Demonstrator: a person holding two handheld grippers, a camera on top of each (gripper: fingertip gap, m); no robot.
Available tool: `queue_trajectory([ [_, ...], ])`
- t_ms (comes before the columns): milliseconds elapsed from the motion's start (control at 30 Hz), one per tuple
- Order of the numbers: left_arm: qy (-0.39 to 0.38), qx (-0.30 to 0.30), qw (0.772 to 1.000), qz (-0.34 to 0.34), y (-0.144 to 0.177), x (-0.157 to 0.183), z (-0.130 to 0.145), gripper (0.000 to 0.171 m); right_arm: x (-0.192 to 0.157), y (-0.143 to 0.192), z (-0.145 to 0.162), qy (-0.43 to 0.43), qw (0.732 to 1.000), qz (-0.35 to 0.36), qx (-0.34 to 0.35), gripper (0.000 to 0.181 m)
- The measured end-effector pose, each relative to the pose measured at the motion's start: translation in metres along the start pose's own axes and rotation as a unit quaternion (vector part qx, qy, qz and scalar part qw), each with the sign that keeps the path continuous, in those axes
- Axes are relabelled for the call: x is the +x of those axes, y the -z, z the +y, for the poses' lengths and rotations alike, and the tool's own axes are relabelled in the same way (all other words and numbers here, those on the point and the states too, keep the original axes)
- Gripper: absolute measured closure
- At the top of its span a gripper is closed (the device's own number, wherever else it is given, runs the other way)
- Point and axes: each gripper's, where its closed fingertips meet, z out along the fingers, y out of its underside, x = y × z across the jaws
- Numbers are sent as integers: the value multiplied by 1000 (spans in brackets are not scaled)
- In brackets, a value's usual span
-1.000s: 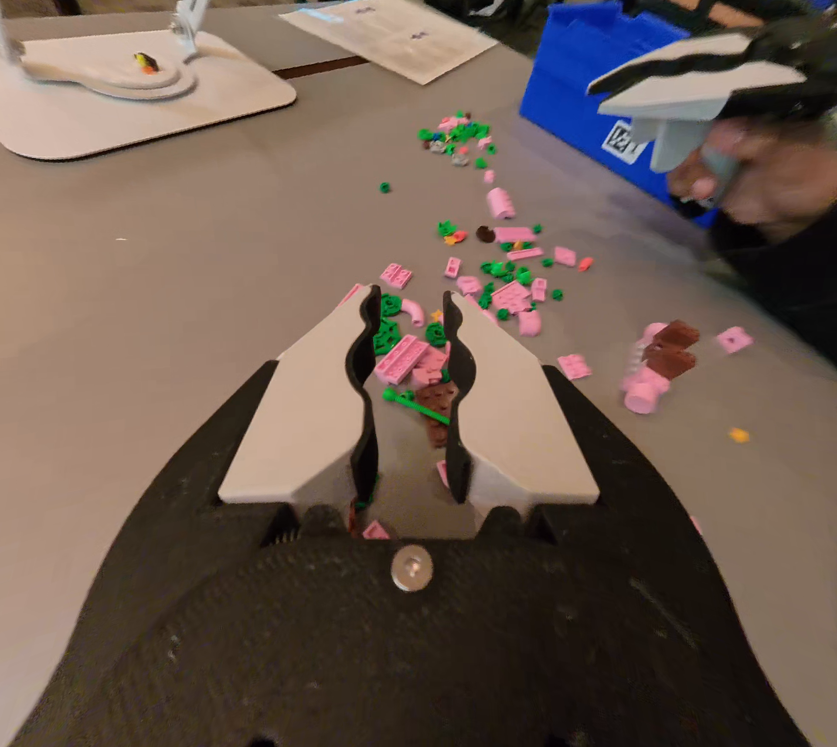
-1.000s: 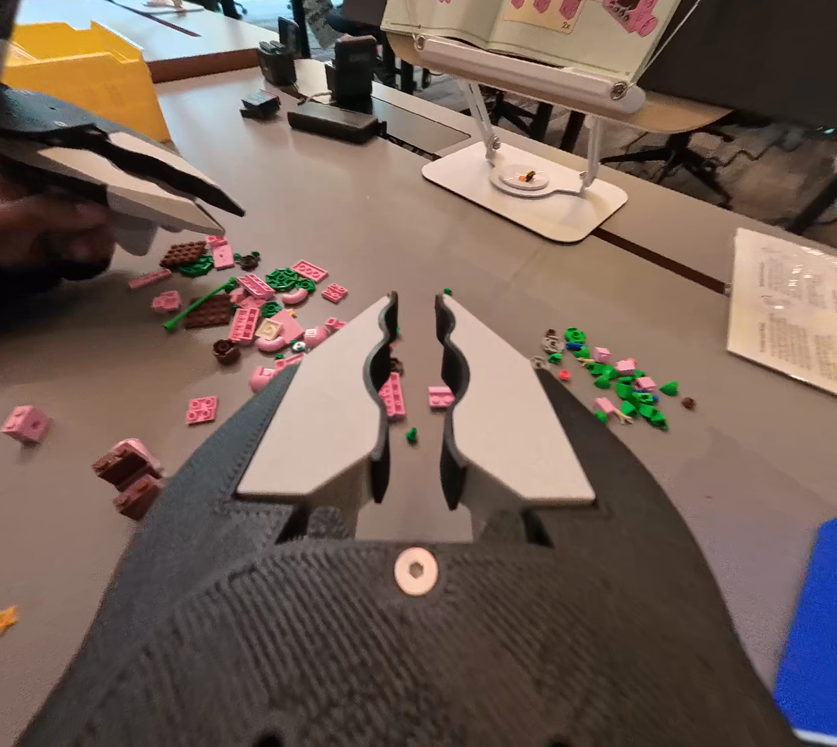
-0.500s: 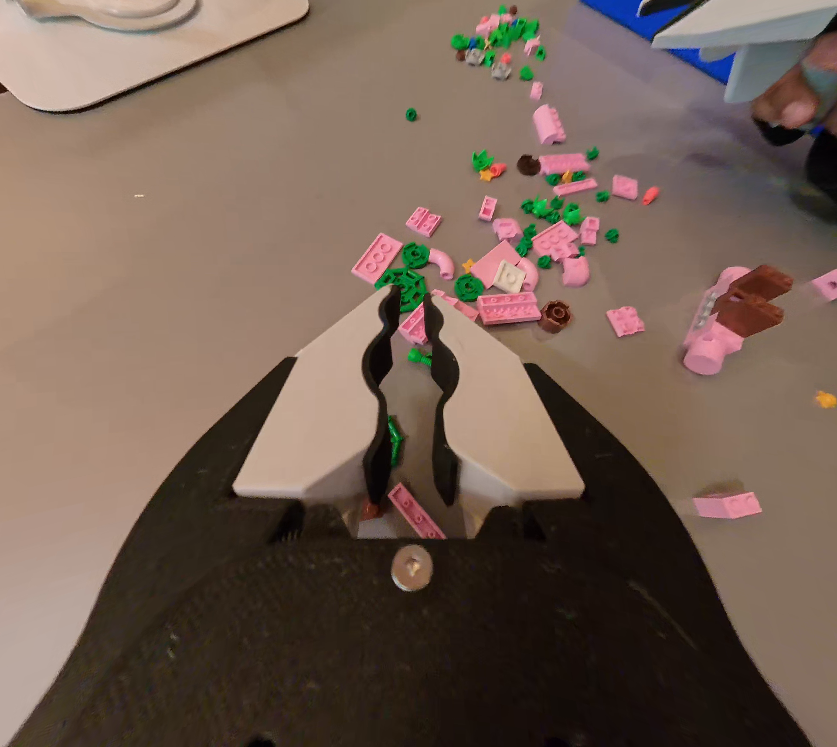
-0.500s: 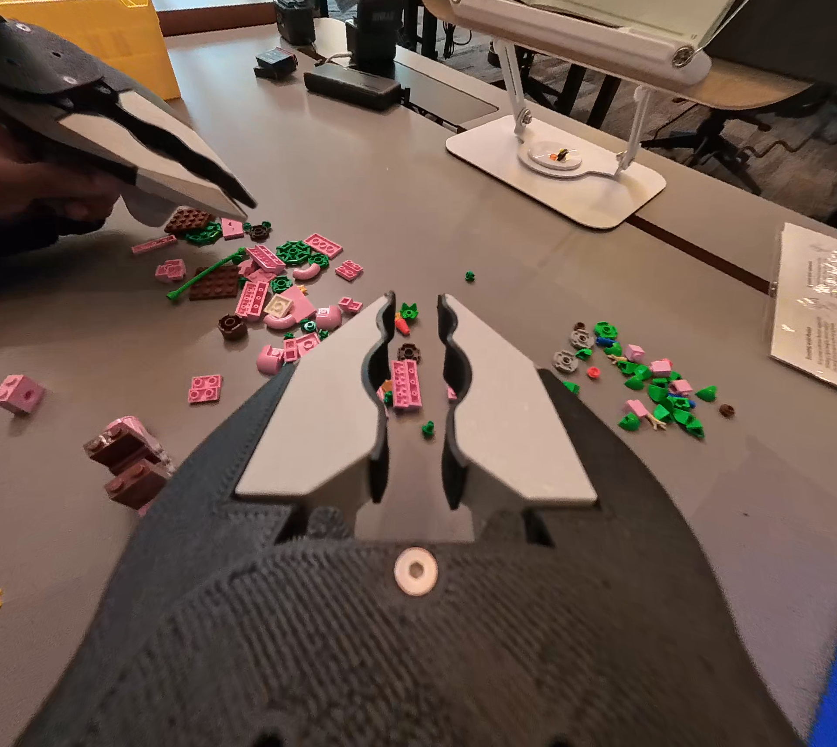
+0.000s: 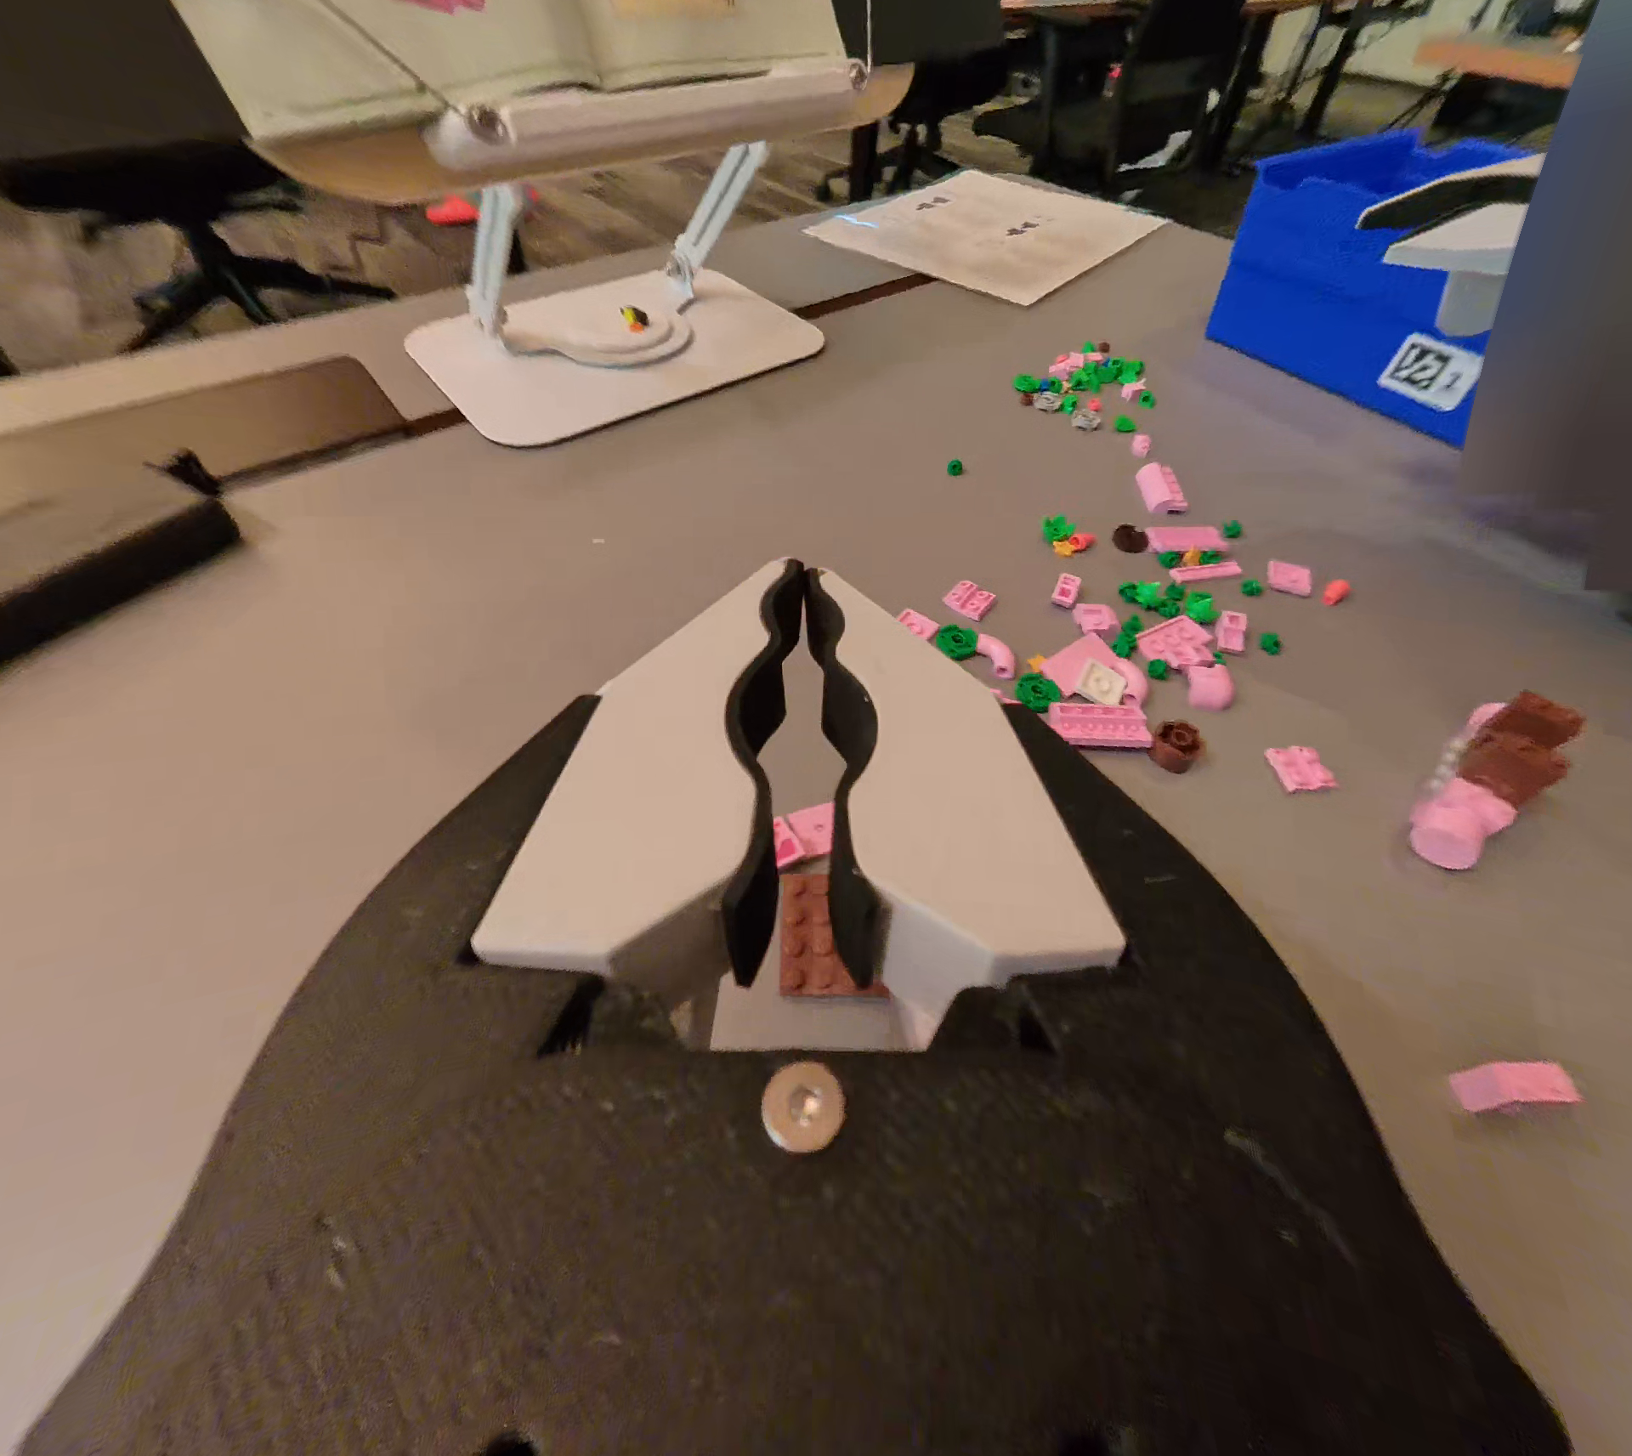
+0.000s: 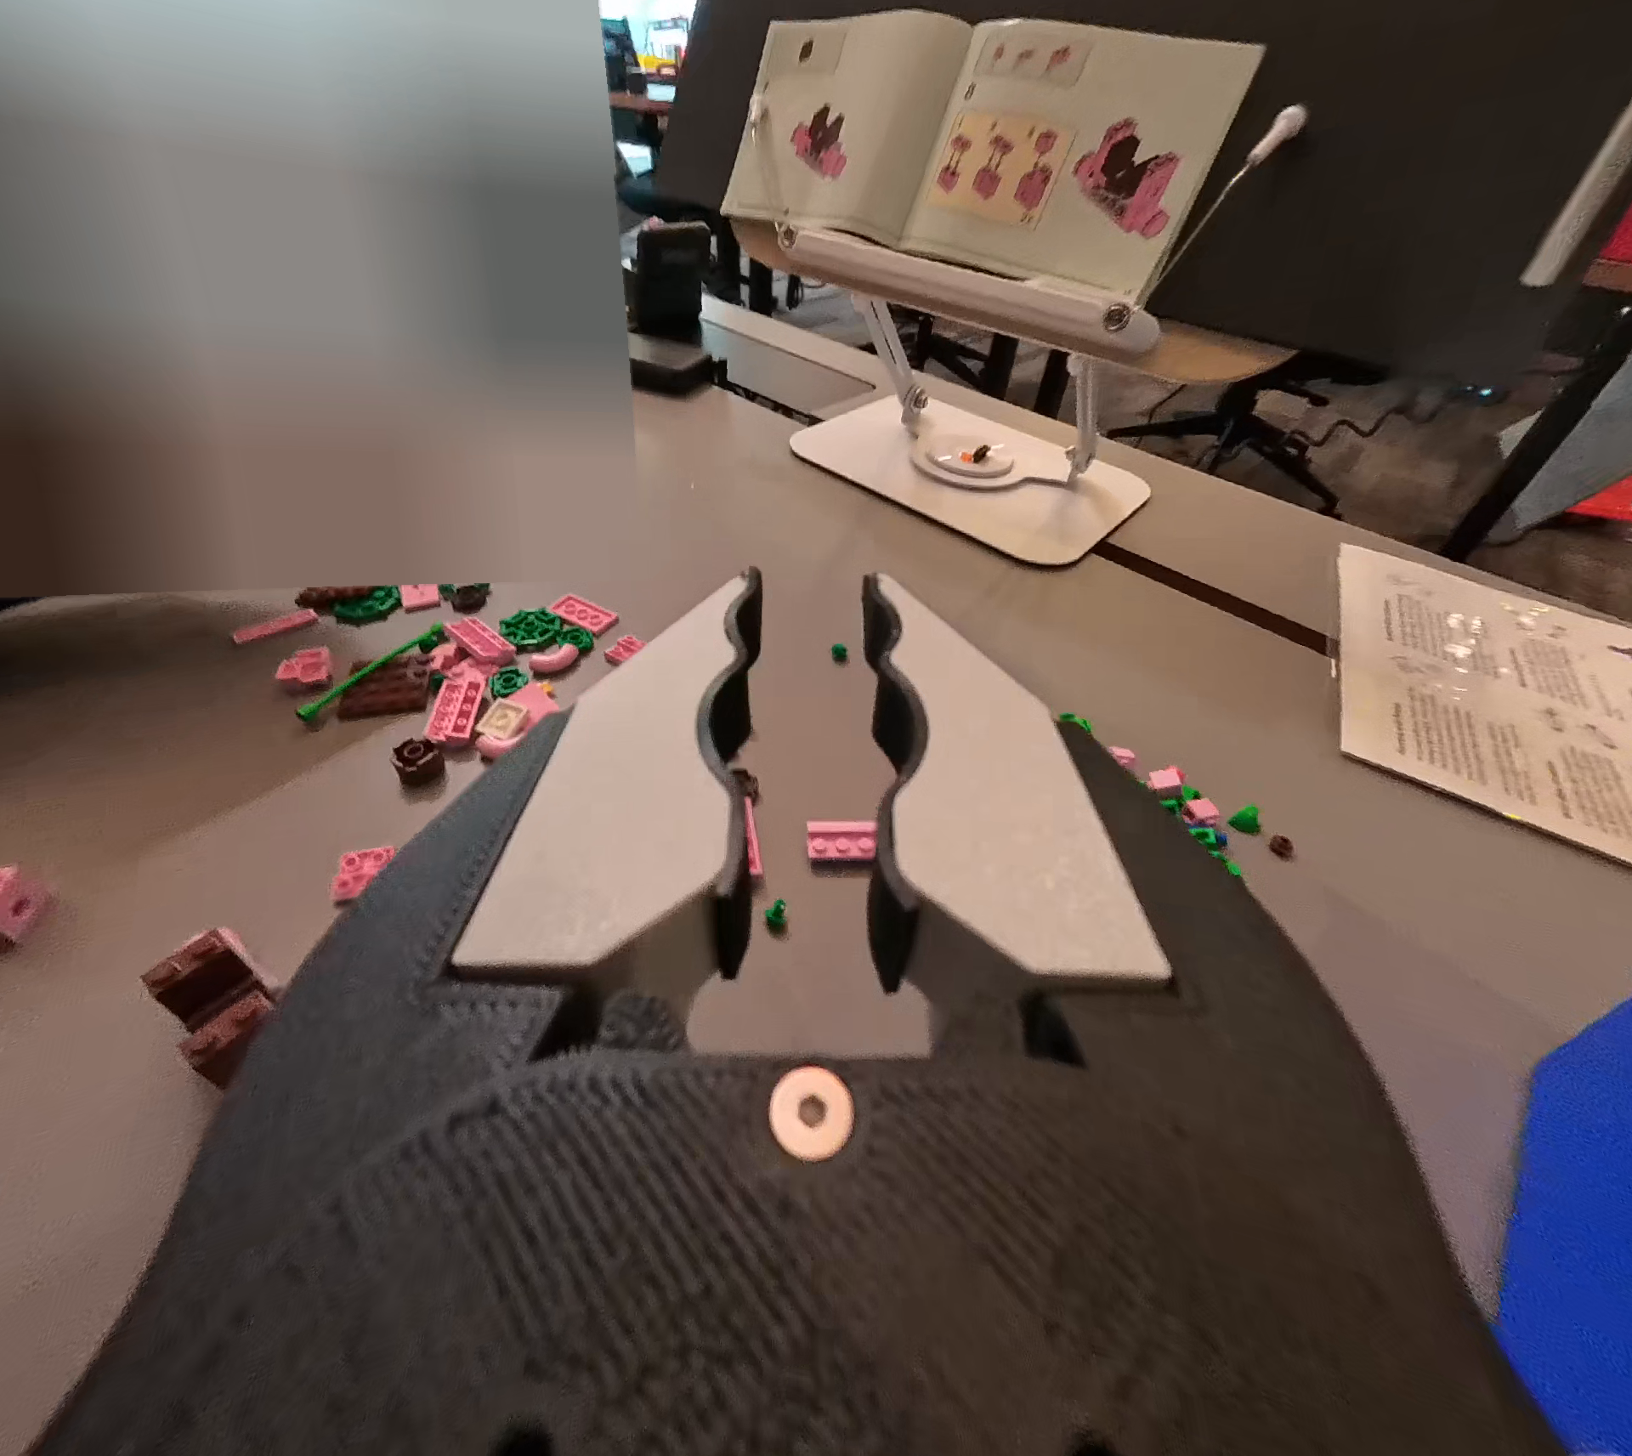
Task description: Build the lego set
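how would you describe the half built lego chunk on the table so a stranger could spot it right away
Start at the blue bin at the grey table's far right, then follow the trail of loose pink and green pieces back toward the camera. Just right of that trail lies the half-built chunk. It is the only multi-brick lump, brown bricks stacked on pink ones.

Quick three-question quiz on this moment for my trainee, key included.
1. True or false: the right gripper is shut.
2. The booklet is: A) open on a stand; B) closed; C) rolled up.
3. Fill in: the plate seen between the left gripper fingers is ____ in colour.

Key: 1 false, it is open; 2 A; 3 brown.
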Motion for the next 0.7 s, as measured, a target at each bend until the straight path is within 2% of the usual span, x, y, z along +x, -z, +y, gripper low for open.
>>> queue_trajectory([
  [133,26,6,999,47,-1,12,-2,171,0,0,1,-24,1000,-13,2,160],
  [233,3,-8,999,44,-5,17,2,171,0,-1,1,-26,1000,-12,4,159],
  [367,-22,-27,998,45,-9,23,8,171,10,4,-6,-16,999,20,24,148],
  [700,-23,-35,998,53,-11,27,11,171,19,8,-9,-33,998,32,34,140],
])
